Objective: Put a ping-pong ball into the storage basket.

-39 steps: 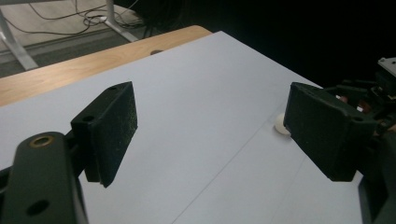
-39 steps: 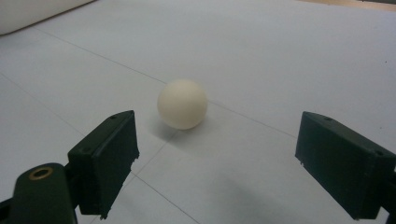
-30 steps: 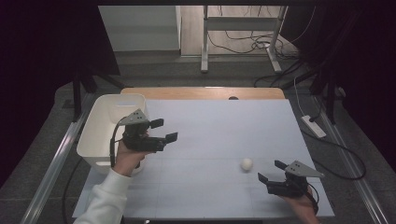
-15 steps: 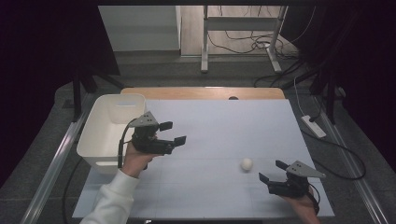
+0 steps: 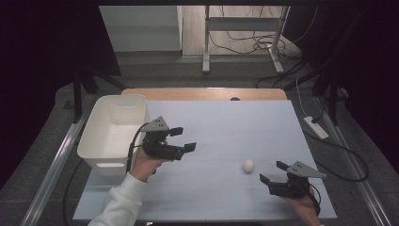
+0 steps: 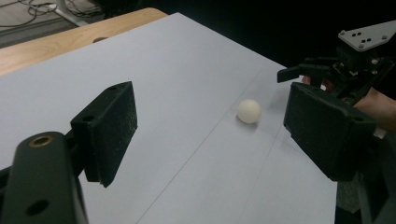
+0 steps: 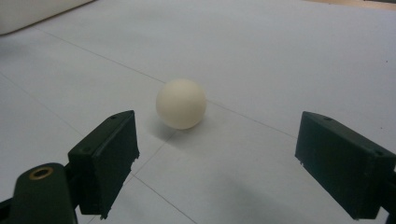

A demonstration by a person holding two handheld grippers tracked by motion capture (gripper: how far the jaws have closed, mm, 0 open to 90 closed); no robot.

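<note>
A small white ball (image 5: 248,165) rests on the pale sheet toward the right front. My right gripper (image 5: 273,172) stands open just right of it and nearer the front edge, jaws pointing at it. In the right gripper view the ball (image 7: 181,103) lies a little beyond the wide-apart pads, touching neither. My left gripper (image 5: 184,139) hovers open beside the white bin (image 5: 101,106), jaws aimed right with nothing between them. In the left gripper view the ball (image 6: 248,111) lies well ahead, with the right gripper (image 6: 327,70) behind it.
The white bin stands at the table's left edge; its inside looks bare. A wooden strip (image 5: 202,93) runs along the far edge of the table. Beyond it are table legs and cables on the floor, and a power strip (image 5: 316,127) lies at the right.
My left gripper has moved right, away from the bin toward the middle of the sheet, and sunk slightly. The right gripper and the ball have kept still.
</note>
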